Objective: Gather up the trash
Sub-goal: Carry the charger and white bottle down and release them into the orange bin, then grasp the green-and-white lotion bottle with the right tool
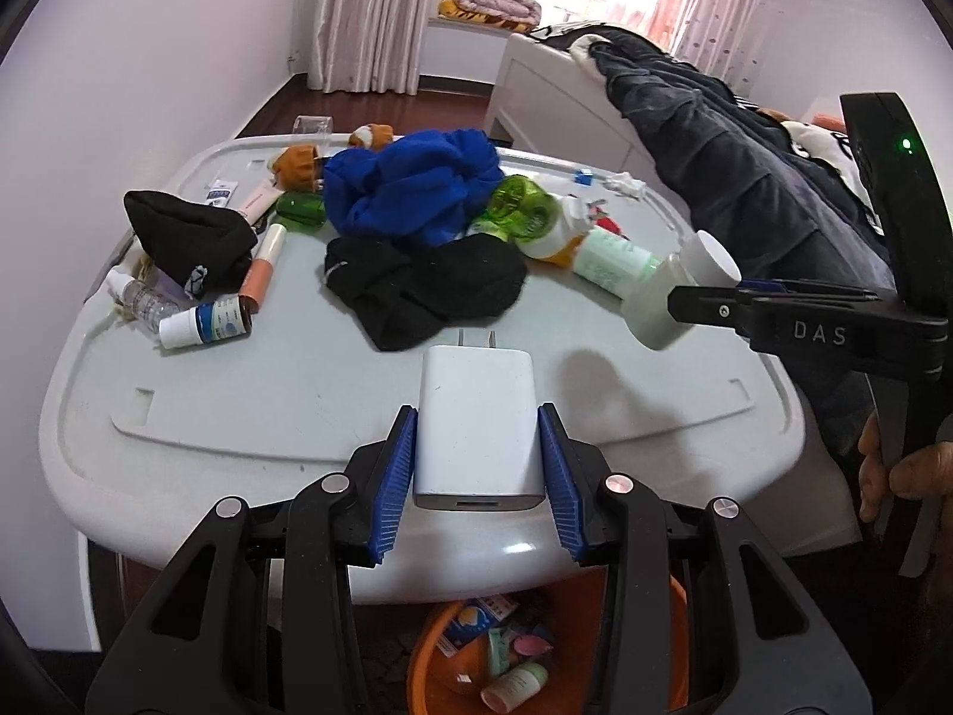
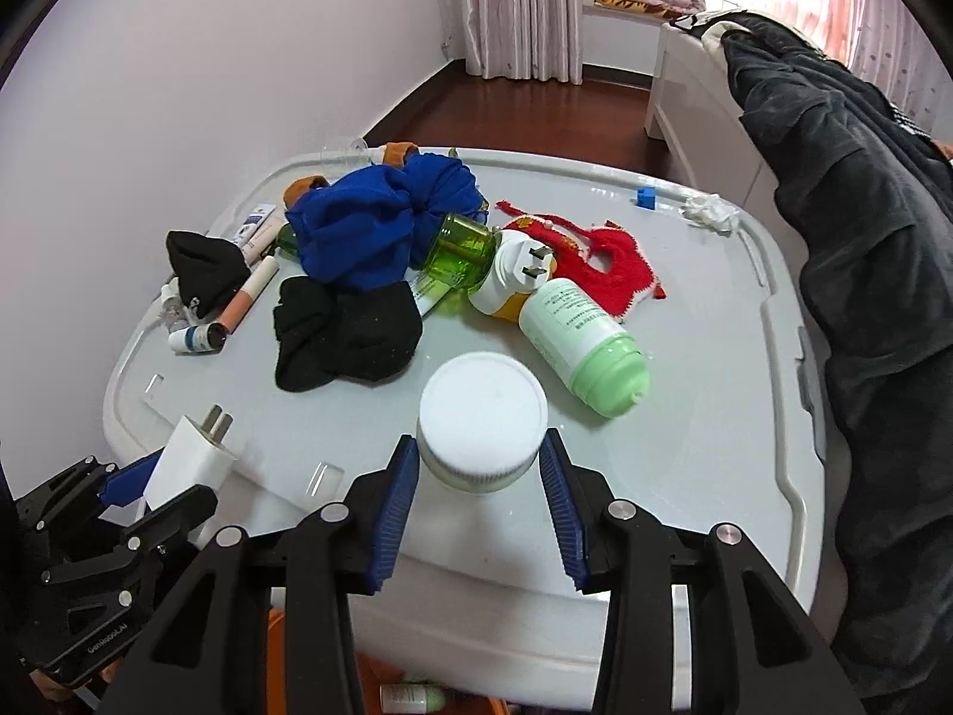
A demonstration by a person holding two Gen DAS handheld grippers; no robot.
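My left gripper (image 1: pixel 479 453) is shut on a white plug charger (image 1: pixel 476 423), its prongs pointing away, lifted over the near edge of the white lid (image 1: pixel 238 393). The same charger (image 2: pixel 190 459) shows at the lower left of the right wrist view. My right gripper (image 2: pixel 479 468) is shut on a white-capped jar (image 2: pixel 482 417), held above the lid (image 2: pixel 703 429). From the left wrist view that jar (image 1: pixel 673 292) hangs at the right between black fingers (image 1: pixel 709 310). An orange bin (image 1: pixel 435 661) with several discarded packages sits below the lid's near edge.
On the lid lie a blue cloth (image 1: pixel 411 185), black socks (image 1: pixel 417 286), a green-capped bottle (image 2: pixel 581 345), a green refill with plug (image 2: pixel 470 250), a red knitted piece (image 2: pixel 607 262), small tubes and vials (image 1: pixel 202 322) and a crumpled tissue (image 2: pixel 709 211). A dark blanket (image 2: pixel 863 238) drapes at the right.
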